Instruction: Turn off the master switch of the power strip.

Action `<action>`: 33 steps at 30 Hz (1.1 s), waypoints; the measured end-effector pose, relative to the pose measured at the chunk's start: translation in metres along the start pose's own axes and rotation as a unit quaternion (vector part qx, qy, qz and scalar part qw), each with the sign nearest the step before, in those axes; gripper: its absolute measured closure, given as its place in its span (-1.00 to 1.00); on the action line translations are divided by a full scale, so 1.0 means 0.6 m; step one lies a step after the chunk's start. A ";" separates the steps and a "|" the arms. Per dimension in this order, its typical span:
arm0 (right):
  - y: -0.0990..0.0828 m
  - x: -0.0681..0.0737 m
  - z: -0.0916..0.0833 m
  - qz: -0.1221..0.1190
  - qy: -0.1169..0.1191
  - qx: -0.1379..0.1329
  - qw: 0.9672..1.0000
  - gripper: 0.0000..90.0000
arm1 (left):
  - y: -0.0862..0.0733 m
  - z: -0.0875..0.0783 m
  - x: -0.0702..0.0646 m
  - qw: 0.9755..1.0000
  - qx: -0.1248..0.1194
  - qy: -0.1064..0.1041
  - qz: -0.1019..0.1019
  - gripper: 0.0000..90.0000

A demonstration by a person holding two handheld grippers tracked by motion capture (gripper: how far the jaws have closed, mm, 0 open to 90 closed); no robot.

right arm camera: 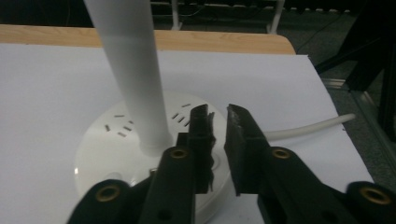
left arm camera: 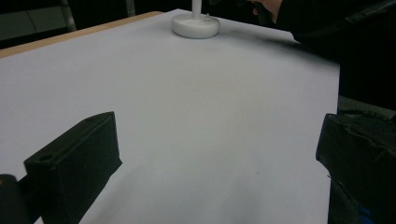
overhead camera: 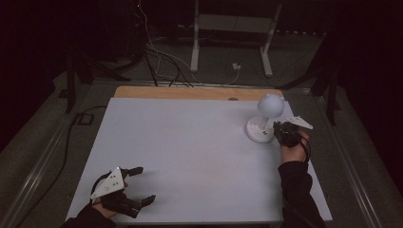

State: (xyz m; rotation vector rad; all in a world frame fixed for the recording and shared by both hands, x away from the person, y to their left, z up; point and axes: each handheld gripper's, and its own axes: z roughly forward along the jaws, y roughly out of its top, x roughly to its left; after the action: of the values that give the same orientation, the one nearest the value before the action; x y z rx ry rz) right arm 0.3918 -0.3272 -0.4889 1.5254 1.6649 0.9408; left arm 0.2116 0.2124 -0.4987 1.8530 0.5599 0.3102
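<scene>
Here the white desk lamp stands at the far right of the bench, its round base flat on the white surface, its stem rising nearly upright with a slight lean, and a globe-shaped head on top. The right tool sits right at the near-right edge of that base, its tips hanging over the base's rim just to the right of the stem's foot. Its jaws stand a narrow slit apart with nothing between them, so it pinches nothing; whether the tips touch the base I cannot tell. A white cable trails off from the base toward the right.

The relation that matters: the lamp lies directly ahead of the right tool and slightly to its left, with the stem's long axis vertical, so any grasp of the stem would need the jaws spread wider and swung left around it. Small slots on the top of the base lie just beyond the tips.

The left tool rests at the near left corner, well apart from the lamp, jaws spread wide over bare bench. The right hand is plainly the nearer one.
</scene>
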 end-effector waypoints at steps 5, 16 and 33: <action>-0.002 -0.004 -0.012 0.009 0.008 0.001 1.000 0.34 | 0.001 0.000 -0.001 1.000 -0.001 -0.001 0.001 -1.00; -0.004 -0.008 -0.037 0.048 0.068 0.000 0.997 -0.73 | 0.001 -0.001 -0.001 1.000 -0.002 -0.001 0.001 -1.00; -0.013 0.008 -0.075 0.042 0.151 0.011 0.988 -1.00 | 0.002 -0.002 -0.001 1.000 -0.005 -0.003 0.001 -1.00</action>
State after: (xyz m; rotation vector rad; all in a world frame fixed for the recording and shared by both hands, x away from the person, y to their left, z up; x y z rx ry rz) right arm 0.3487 -0.3259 -0.4726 1.5361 1.8343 1.2533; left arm 0.2108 0.2131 -0.4973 1.8450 0.5513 0.3092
